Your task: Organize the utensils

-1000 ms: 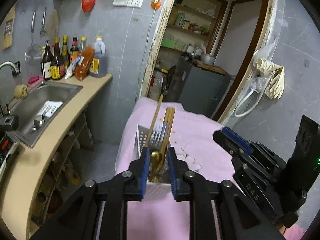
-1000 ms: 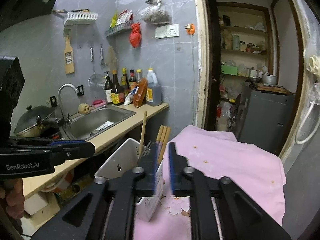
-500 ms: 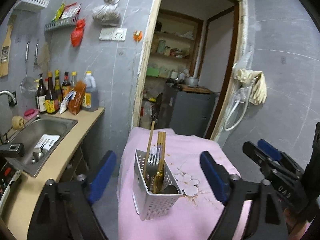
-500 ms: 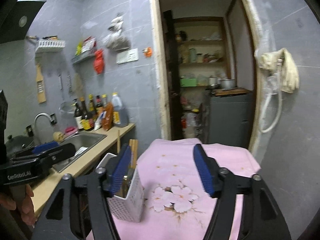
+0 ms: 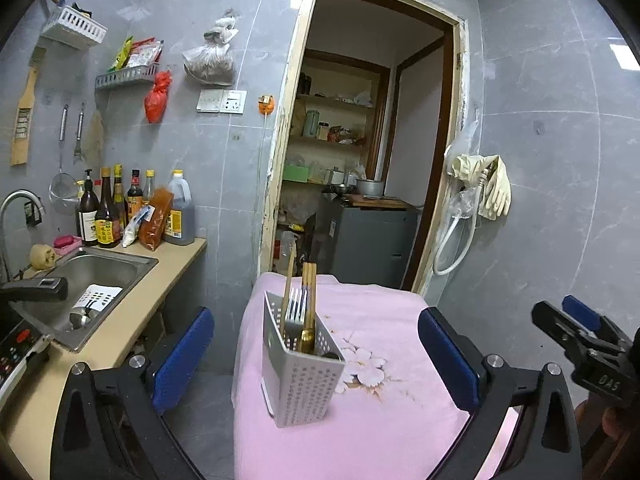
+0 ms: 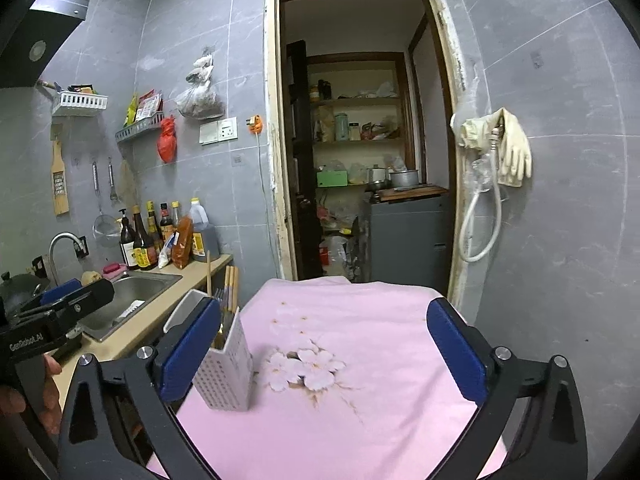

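Chopsticks, a fork and a gold spoon stand upright in a white perforated holder, handles and tines pointing at the ceiling; one longer wooden stick leans slightly left. The holder stands upright near the left edge of a table under a pink flowered cloth, beside the printed blossoms.

Left of the table runs a tan counter with a steel sink and a row of sauce bottles against the grey tiled wall. Behind the table an open doorway shows shelves and a grey cabinet. Rubber gloves hang on the right wall.

The left gripper has its blue pads spread wide, empty, the holder between them in view. The right gripper is likewise wide apart and empty. A second ago both were pressed close right at the holder; both have since pulled back from it.
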`<state>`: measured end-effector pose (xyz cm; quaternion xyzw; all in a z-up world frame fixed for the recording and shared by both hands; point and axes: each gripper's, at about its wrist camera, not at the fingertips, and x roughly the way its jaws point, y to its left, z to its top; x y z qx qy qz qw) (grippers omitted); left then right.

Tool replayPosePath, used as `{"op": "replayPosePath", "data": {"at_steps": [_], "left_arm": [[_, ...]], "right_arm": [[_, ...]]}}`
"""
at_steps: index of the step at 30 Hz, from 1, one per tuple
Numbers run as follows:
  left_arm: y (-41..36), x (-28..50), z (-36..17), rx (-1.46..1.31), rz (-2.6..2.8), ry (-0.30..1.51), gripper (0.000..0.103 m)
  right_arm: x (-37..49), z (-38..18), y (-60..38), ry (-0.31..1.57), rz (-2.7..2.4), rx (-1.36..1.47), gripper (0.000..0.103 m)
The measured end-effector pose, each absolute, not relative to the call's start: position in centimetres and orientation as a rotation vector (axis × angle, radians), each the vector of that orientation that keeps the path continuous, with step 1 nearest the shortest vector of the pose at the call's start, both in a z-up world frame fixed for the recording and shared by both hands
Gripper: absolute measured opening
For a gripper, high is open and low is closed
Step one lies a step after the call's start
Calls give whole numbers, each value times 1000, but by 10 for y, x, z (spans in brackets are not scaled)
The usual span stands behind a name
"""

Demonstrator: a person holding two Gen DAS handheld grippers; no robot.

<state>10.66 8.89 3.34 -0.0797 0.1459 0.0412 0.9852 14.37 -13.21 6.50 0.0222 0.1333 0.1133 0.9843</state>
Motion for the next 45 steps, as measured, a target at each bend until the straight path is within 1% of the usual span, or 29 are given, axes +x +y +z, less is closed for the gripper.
{"op": "replayPosePath", "data": {"at_steps": [13, 22, 34, 45], "left_arm": [[52, 33, -3, -148, 103, 364, 103], [32, -4, -14, -99, 106, 382, 103], [19, -21, -21, -91, 88, 387, 103], [21, -22, -21, -101, 91, 387, 103]], "right_arm": [[68, 35, -179, 352, 244, 15, 102], [23, 7, -197, 400, 230, 29, 102], [9, -3, -207, 415, 233, 38, 102], [10, -2, -201, 419, 245, 28, 102]]}}
